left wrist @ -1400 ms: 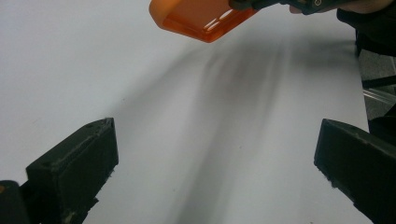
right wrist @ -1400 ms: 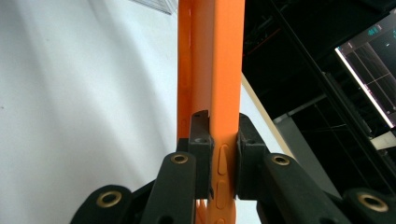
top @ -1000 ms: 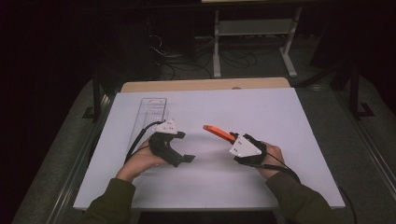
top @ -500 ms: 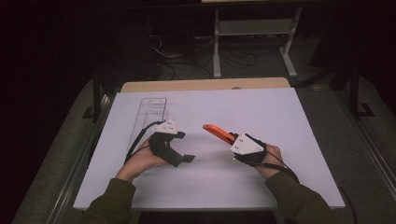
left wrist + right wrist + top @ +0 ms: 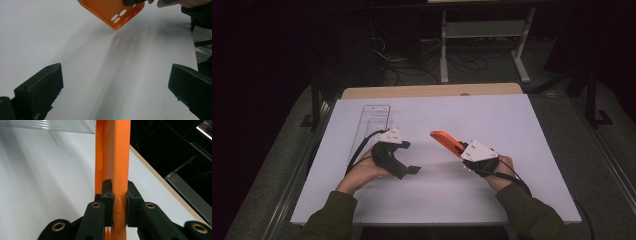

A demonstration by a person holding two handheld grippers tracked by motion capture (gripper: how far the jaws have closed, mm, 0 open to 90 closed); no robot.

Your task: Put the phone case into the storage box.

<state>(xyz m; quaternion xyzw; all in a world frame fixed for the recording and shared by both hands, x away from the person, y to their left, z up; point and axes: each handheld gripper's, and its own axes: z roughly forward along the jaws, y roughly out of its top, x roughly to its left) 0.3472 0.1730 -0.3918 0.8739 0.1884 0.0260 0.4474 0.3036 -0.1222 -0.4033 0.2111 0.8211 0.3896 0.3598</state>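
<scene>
Your right claw (image 5: 460, 148) is clamped on the orange phone case (image 5: 445, 140), both pads pressed against its long edges near one end, so the case stands on edge between the jaws in the right gripper view (image 5: 113, 170) and runs straight away from the camera there. In the high view the case juts out from that claw toward the middle of the white bench (image 5: 512, 120), pointing up and to the left, near the bench surface; whether it touches the surface you cannot tell from here. Your left claw (image 5: 412, 170) is spread wide and holds nothing: in the left gripper view its two black jaws stand far apart at the lower corners with bare white bench between them. The far end of the case shows at the top of that view (image 5: 112, 11), with its camera cut-out of three small holes facing you and the right claw gripping it at the upper edge. The two claws sit near each other, the left one just left of the case's free end. A clear plastic tray (image 5: 371, 125) lies flat on the bench beyond your left hand (image 5: 362, 172), apart from the case.
</scene>
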